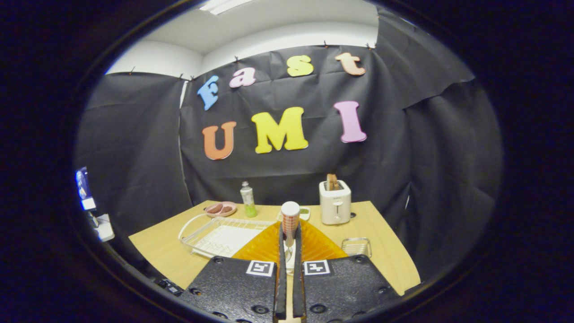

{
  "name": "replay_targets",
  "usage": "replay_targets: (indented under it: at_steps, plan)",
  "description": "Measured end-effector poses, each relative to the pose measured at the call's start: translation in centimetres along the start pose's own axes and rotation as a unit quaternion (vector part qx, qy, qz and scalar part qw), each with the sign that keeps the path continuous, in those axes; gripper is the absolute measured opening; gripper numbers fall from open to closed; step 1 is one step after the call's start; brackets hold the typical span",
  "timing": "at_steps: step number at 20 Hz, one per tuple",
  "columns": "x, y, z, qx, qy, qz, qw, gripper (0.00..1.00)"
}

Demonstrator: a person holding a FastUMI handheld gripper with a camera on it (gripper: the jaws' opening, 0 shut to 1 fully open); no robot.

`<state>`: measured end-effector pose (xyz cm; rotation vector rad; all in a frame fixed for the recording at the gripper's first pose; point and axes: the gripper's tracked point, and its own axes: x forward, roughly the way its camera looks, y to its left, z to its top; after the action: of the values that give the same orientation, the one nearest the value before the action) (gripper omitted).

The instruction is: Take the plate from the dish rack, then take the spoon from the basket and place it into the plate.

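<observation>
My gripper point(289, 235) is shut on the near rim of an orange ribbed plate point(319, 246), which spreads out to both sides of the narrow gap between the fingers and is held above the wooden table point(385, 233). The clear dish rack point(215, 237) lies just left of the plate, with a white tray inside it. A small wire basket point(357, 246) sits to the right of the plate; what it holds is too small to tell. A white cup with a red check pattern point(290, 220) stands just beyond the fingertips.
A white toaster point(335, 202) with a slice of toast stands at the back of the table. A green bottle point(247, 200) and a pink dish point(220, 209) stand behind the rack. A small white dish point(306, 211) lies near the toaster. Black cloth walls close in behind.
</observation>
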<state>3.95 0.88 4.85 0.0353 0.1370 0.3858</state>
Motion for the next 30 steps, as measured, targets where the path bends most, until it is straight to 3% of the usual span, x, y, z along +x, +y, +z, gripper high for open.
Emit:
replay_targets:
  at_steps: [9,16,21,26,30]
  plan:
    - [1.0,10.0,-8.2,-0.025,0.092,0.086,0.992,0.11]
    - [3.3,12.5,-13.0,0.002,0.148,0.102,0.984,0.11]
    - [4.1,13.3,-13.9,0.01,0.162,0.117,0.98,0.14]
    - [4.3,11.0,-14.1,0.01,0.163,0.078,0.984,0.21]
    - [4.4,9.6,-12.9,-0.006,0.131,0.04,0.991,0.39]
